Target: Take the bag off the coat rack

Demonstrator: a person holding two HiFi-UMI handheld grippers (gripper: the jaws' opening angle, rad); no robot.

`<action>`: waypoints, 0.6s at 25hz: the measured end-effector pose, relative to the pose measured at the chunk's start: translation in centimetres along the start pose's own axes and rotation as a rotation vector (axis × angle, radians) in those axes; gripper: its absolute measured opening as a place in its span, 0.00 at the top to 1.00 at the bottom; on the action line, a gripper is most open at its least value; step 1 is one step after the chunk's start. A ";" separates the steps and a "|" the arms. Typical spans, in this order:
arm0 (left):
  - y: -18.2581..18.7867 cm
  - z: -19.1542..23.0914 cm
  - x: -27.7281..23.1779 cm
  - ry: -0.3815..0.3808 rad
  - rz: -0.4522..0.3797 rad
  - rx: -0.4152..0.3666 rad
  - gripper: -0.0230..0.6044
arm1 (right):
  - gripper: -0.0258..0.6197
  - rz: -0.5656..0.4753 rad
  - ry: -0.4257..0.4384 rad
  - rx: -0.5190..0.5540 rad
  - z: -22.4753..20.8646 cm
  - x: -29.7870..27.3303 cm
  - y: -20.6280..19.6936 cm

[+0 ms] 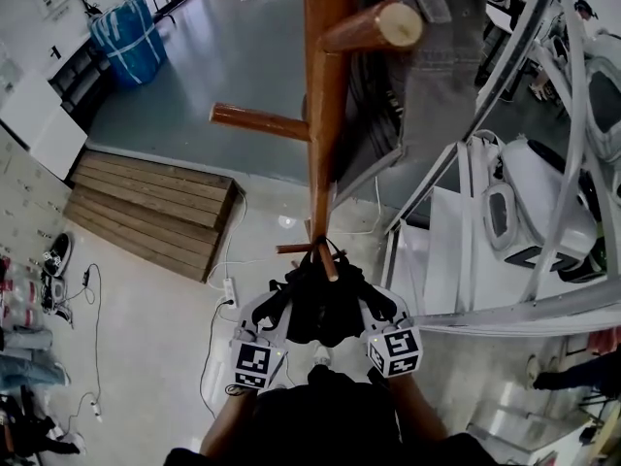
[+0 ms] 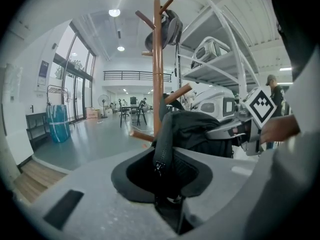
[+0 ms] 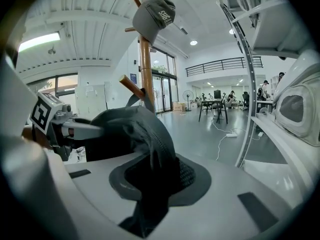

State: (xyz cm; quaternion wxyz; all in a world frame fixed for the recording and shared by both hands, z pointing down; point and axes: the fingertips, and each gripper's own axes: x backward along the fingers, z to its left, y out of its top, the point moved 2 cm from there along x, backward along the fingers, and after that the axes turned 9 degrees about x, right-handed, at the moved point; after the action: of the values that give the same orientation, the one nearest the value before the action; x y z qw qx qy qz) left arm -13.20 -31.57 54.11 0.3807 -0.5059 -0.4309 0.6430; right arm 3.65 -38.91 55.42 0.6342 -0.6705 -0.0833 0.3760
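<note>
A wooden coat rack [image 1: 325, 85] rises right in front of me, its pegs sticking out at several heights. A black bag [image 1: 323, 304] hangs at the low peg [image 1: 328, 260]. My left gripper [image 1: 279, 311] is shut on the bag's left side and my right gripper [image 1: 373, 307] on its right side. In the left gripper view, the bag's zippered edge [image 2: 163, 146] runs down between the jaws. In the right gripper view, the bag's black fabric [image 3: 145, 134] is bunched and pinched between the jaws. A grey cap [image 3: 152, 11] hangs high on the rack.
White metal shelving [image 1: 466, 192] with white machine shells stands close on the right. A wooden pallet [image 1: 155, 207] lies to the left, a blue sack [image 1: 126, 37] beyond it. A power strip [image 1: 229, 291] and cables lie on the floor by the rack's foot.
</note>
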 end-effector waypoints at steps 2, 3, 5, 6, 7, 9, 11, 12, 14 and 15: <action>0.2 -0.2 0.2 -0.003 -0.005 -0.003 0.84 | 0.84 -0.005 -0.005 0.000 0.1 0.4 0.1; 0.3 -0.3 0.3 -0.004 -0.008 -0.005 0.84 | 0.84 -0.009 -0.008 0.000 0.1 0.5 0.2; 0.6 -0.5 0.6 -0.007 -0.014 -0.008 0.84 | 0.85 -0.014 -0.013 0.000 0.2 0.9 0.4; 0.7 -0.6 0.8 -0.009 -0.018 -0.009 0.84 | 0.85 -0.016 -0.015 0.000 0.3 1.1 0.5; 0.8 -0.7 0.9 -0.011 -0.021 -0.011 0.84 | 0.85 -0.018 -0.018 0.001 0.4 1.3 0.6; 1.0 -0.9 1.1 -0.015 -0.028 -0.012 0.84 | 0.85 -0.023 -0.021 0.003 0.4 1.6 0.8; 1.2 -1.1 1.4 -0.017 -0.033 -0.014 0.84 | 0.85 -0.027 -0.025 0.005 0.5 1.9 0.9; 1.3 -1.2 1.6 -0.019 -0.035 -0.016 0.84 | 0.85 -0.029 -0.027 0.005 0.5 2.1 1.1; 1.6 -1.4 2.0 -0.022 -0.039 -0.021 0.84 | 0.85 -0.034 -0.032 0.006 0.7 2.5 1.3; 1.7 -1.5 2.2 -0.023 -0.042 -0.022 0.84 | 0.85 -0.037 -0.034 0.006 0.8 2.7 1.5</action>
State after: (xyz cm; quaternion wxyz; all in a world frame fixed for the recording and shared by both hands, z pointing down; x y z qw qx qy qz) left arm -12.27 -29.87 51.63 0.3837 -0.4934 -0.4530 0.6358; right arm 4.53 -36.94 53.09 0.6415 -0.6605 -0.1050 0.3757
